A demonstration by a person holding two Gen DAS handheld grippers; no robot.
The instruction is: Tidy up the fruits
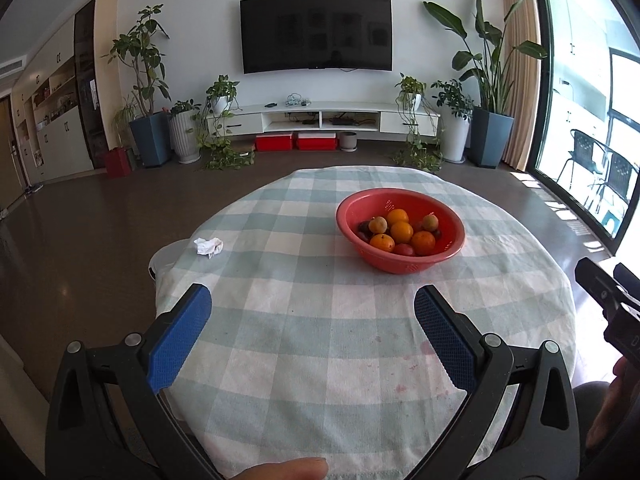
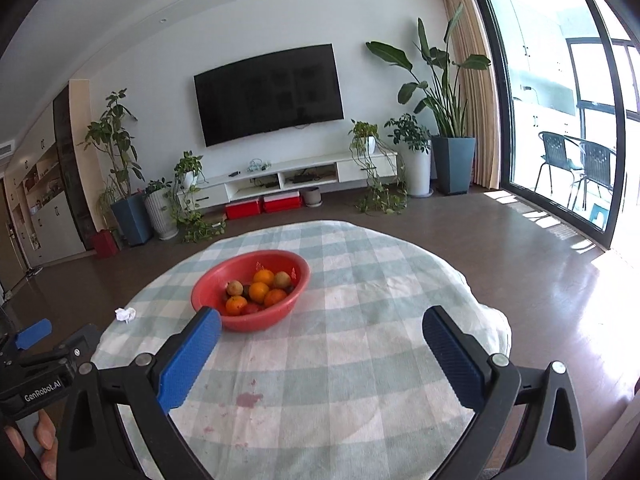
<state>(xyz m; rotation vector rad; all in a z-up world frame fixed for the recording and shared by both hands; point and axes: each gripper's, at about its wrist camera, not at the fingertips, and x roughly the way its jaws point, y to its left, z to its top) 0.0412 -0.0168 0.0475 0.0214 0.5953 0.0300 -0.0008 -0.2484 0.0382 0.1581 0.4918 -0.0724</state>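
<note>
Both tools (image 1: 312,312) (image 2: 322,338) spread wide, level above tablecloth (image 1: 320,360)

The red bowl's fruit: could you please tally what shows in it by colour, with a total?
In the red bowl, counting only fruit that shows:
Orange fruits: 4
Yellow-brown fruits: 2
Dark red or purple fruits, partly hidden: at least 3
Total: at least 9
</note>
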